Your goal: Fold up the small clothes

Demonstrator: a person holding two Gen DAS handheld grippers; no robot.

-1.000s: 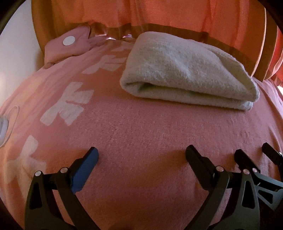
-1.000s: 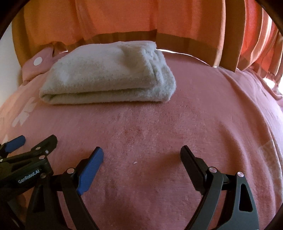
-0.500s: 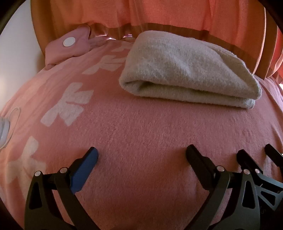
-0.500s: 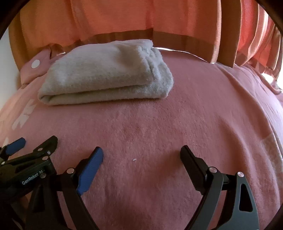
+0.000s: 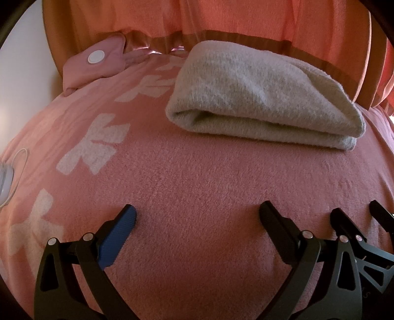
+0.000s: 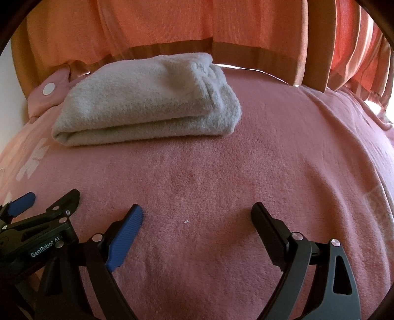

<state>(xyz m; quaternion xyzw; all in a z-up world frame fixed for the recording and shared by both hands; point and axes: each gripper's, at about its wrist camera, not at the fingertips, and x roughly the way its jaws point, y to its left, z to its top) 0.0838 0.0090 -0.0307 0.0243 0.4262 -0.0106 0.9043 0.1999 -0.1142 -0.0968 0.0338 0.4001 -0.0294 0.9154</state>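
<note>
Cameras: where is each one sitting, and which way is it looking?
Left wrist: on the left gripper, looking down over the pink blanket at the folded grey cloth; its open fingers show.
Right wrist: on the right gripper, same direction; its open fingers show.
Shared: cloth, blanket, orange curtain, each other's gripper.

A: Setting? Looks like a bedroom in a home.
B: Agreed. Soft pink blanket (image 5: pixel 197 187) with white bow shapes covers a bed-like surface. Orange curtains (image 6: pixel 197 22) hang at 12 o'clock, daylight leaking under the hem.
A: Pink cushion (image 5: pixel 98 64) with a white button at 11 o'clock, against a pale wall (image 5: pixel 22 73).
</note>
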